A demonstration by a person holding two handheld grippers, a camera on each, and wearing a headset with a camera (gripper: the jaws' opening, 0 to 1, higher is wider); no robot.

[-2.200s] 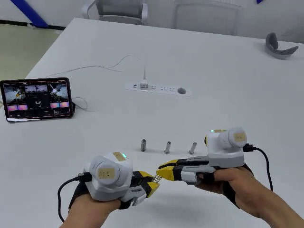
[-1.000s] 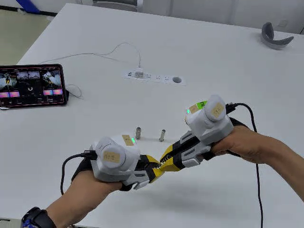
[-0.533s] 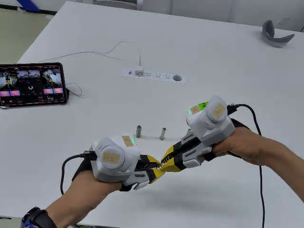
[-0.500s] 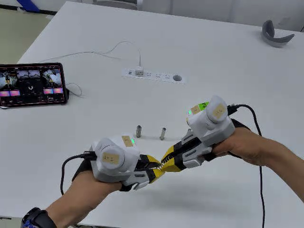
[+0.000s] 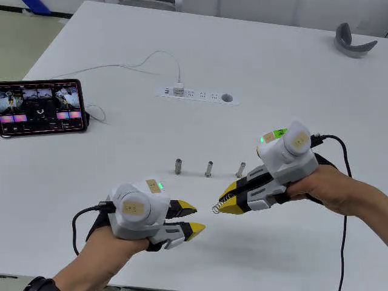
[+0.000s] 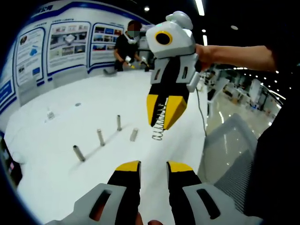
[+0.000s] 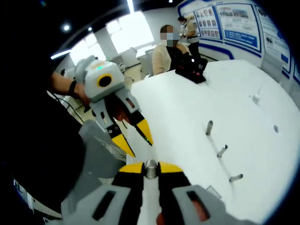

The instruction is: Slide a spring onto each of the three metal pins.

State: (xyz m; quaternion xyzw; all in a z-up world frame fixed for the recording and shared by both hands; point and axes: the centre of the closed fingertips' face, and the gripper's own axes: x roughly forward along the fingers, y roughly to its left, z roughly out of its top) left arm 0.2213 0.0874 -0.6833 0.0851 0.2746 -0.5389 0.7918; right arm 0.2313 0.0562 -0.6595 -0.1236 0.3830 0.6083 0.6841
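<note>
Table: white top (image 5: 291, 79) with a power strip (image 5: 197, 96), a lit tablet (image 5: 41, 108) and three pins (image 5: 209, 168) in a row.
Right gripper (image 5: 223, 206): jaws pinched on a spring (image 5: 216, 209), just off the pins.
Left gripper (image 5: 194, 218): jaws parted, holding nothing.
Room: poster boards (image 6: 70, 40) line the wall.

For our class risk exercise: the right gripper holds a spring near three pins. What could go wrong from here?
The spring is pinched only at the tips of the right gripper, so it may slip out. The thin pins seem to stand loose on the table; an off-centre push could topple one.
</note>
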